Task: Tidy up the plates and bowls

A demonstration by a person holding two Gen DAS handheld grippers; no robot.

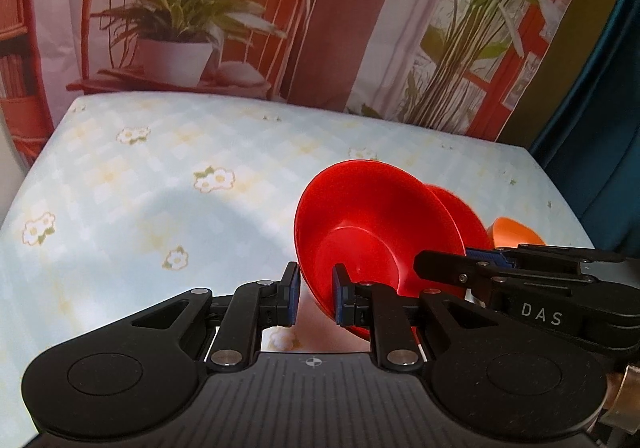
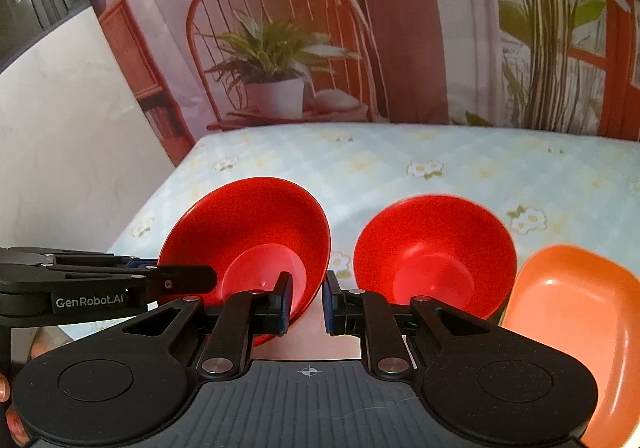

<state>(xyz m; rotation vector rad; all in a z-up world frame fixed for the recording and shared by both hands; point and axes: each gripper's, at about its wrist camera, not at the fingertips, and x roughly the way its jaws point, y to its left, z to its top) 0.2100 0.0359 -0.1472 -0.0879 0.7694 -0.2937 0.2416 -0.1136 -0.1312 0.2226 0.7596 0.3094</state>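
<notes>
Left tool (image 1: 315, 298) jaws nearly closed, right tool (image 2: 306, 302) likewise, both angled downward, side by side

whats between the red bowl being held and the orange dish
A second red bowl sits between the held red bowl and the orange dish. The right wrist view shows it best.

Floral-clothed table (image 2: 460, 152) — orange dish (image 2: 576, 312) resting.

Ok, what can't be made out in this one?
Left wrist view: far red bowl mostly behind near red bowl; orange dish mostly behind right gripper.
Right wrist view: orange dish cut by right edge; whether right fingers pinch the near red bowl's rim, a finger covers it.
</notes>
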